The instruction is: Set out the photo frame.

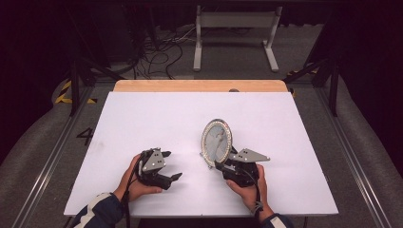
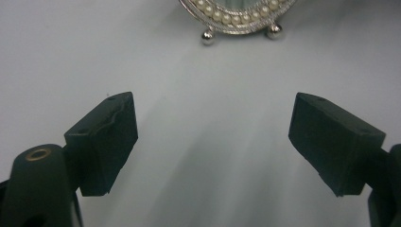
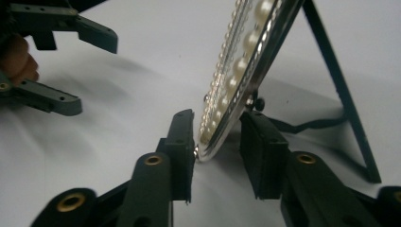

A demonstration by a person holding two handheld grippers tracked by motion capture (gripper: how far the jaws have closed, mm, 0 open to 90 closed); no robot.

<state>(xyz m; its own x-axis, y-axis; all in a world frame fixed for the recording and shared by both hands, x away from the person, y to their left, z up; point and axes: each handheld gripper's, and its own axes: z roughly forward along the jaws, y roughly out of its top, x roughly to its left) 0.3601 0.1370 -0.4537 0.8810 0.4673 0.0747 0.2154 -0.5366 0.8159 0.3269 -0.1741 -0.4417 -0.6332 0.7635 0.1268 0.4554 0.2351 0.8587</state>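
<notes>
Right gripper view, right hand-held gripper [image 3: 217,142] straddling frame [image 3: 246,71] rim

The high view looks forward and down from above the person's side, taking in the whole white table [image 1: 190,118] and the floor beyond. The left gripper view sits low and close to the table, facing along its own jaws toward the foot of the oval picture frame [image 2: 238,16]. The right gripper view is nearer still, looking edge-on at the frame's rim between its jaws, with the left gripper [image 3: 66,66] farther off at upper left. All three views share the frame [image 1: 216,142] and the table surface around it.
</notes>
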